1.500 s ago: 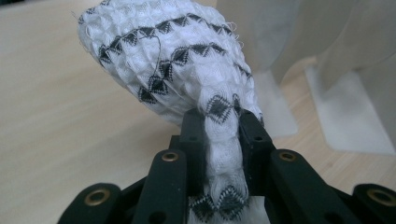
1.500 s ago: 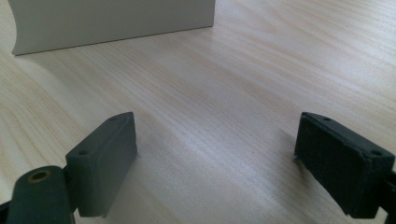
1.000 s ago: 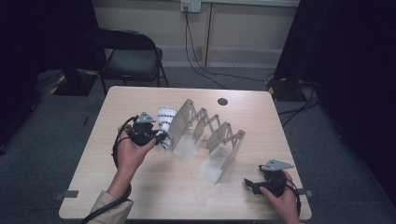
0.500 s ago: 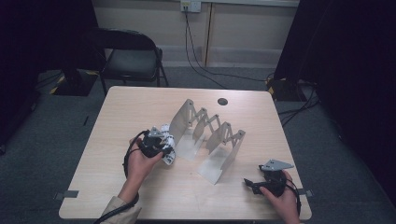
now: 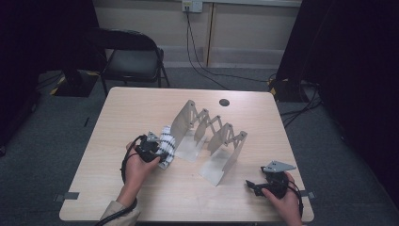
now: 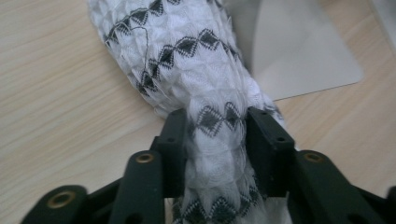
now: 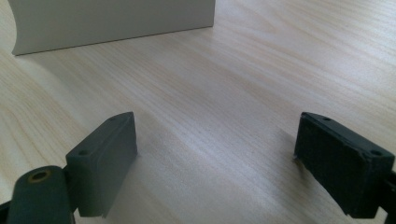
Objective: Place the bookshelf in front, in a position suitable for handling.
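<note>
A white cloth with black diamond patterns [image 5: 167, 142], rolled into a bundle, lies on the wooden table [image 5: 141, 108] beside the near-left foot of a grey metal folding rack [image 5: 211, 134]. My left gripper [image 5: 161, 151] holds the roll's end. In the left gripper view the cloth [image 6: 187, 60] fills the gap of the gripper [image 6: 212, 126], both pads touch it, and the jaws have just been opening. The rack's flat foot [image 6: 299, 56] lies right behind. My right gripper [image 5: 250, 184] rests near the table's front right, open, with bare wood between its pads [image 7: 105, 163].
A black chair [image 5: 131, 56] stands behind the table. A small dark round cap [image 5: 224, 102] sits near the far edge. Cables run along the floor by the wall. The rack's end plate [image 7: 107, 23] stands ahead of the right gripper.
My left hand has come down and toward the near side with the cloth, which now lies on the table by the rack's foot. The right hand has not moved.
</note>
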The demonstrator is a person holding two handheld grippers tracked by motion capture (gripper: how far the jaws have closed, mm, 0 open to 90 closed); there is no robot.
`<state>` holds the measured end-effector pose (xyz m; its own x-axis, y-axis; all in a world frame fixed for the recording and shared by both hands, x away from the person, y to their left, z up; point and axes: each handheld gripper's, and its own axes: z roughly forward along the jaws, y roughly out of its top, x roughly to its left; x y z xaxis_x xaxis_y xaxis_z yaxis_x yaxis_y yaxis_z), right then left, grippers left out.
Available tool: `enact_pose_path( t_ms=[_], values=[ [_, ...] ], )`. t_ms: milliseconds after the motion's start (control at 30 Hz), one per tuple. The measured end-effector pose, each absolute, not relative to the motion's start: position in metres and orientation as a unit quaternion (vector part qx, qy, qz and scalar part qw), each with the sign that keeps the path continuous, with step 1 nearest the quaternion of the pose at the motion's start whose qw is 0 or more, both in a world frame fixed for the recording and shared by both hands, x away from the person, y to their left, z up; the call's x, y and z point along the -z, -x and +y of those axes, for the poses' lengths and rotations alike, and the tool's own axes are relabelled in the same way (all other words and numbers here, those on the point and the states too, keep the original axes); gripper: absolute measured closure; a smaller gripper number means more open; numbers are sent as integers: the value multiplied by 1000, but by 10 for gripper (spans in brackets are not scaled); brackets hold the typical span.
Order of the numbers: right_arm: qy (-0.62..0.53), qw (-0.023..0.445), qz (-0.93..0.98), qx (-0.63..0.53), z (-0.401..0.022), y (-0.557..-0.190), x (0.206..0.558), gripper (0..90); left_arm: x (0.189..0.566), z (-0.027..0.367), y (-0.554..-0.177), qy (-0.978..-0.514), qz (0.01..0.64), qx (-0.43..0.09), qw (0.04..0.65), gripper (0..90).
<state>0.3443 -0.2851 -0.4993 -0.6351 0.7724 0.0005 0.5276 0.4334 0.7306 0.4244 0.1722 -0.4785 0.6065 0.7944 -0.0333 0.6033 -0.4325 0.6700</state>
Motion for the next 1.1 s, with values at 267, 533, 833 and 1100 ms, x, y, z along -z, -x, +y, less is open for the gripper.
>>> enact_pose_path(
  t_ms=[267,533,833,1100],
  values=[
    [-392,170,829,-360,-285,-344,499,122,472,177,-429,-805,442,-186,349,354],
    [-392,170,829,-360,-285,-344,499,122,490,167,-433,-810,442,-173,345,377],
    [-392,170,829,-360,-285,-344,499,122,469,166,-429,-816,435,-119,362,752],
    [-392,170,829,-360,-285,-344,499,122,398,173,-427,-800,414,-141,410,751]
  ],
)
